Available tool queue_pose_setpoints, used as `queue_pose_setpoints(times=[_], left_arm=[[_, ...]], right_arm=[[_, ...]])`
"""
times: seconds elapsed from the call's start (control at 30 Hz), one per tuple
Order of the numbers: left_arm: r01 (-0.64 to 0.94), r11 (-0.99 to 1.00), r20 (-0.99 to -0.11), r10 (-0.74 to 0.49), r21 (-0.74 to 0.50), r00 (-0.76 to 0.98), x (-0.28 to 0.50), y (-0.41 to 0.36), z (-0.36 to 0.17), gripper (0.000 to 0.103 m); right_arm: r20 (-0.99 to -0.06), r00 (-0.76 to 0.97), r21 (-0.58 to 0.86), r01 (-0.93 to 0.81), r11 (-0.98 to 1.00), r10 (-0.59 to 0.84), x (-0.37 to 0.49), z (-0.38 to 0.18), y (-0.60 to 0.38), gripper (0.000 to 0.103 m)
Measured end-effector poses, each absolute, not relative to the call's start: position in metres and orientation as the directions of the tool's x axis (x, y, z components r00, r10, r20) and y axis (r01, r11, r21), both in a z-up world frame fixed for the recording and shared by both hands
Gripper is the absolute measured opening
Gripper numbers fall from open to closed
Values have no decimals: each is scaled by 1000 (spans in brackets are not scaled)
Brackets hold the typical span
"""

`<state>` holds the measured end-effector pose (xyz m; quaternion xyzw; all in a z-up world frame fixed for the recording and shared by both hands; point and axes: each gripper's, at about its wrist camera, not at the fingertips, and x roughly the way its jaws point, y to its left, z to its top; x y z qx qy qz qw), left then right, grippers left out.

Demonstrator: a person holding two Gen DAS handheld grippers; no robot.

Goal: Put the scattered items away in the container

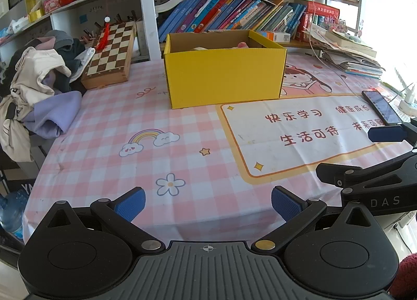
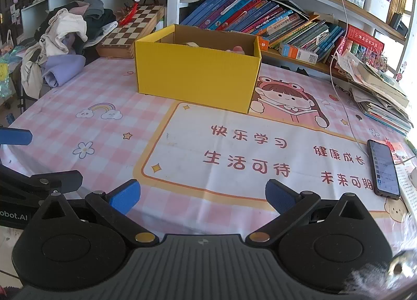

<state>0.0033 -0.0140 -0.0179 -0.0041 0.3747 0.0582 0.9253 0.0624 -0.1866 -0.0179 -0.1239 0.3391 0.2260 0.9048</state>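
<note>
Both grippers, left (image 1: 208,202) & right (image 2: 202,195), are held spread apart w/ nothing between. The yellow box (image 2: 196,75) sits straight ahead across the table, slightly nearer the right; items are glimpsed inside, none seen loose nearby.

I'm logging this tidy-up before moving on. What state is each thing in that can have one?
Left gripper: open, empty.
Right gripper: open, empty.
Yellow box: open at the top, upright, some items already inside.
Phone: lying flat, screen lit.
Chessboard case: closed, tilted.
Clothes: heaped, unfolded.
Books: leaning on the shelf.
</note>
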Motion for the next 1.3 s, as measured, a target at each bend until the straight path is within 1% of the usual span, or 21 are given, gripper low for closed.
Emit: queue_pose_setpoints(times=[0.97,1.3], left_arm=[[-98,995,-698,84,19,712,6,-17,-19,103],[-98,995,-683,71,-1,727,6,-18,-18,103]], right_arm=[[-673,671,-75,-481,874,312,61,-18,-190,103],[-679,665,-74,-483,872,311,65,-20,-190,103]])
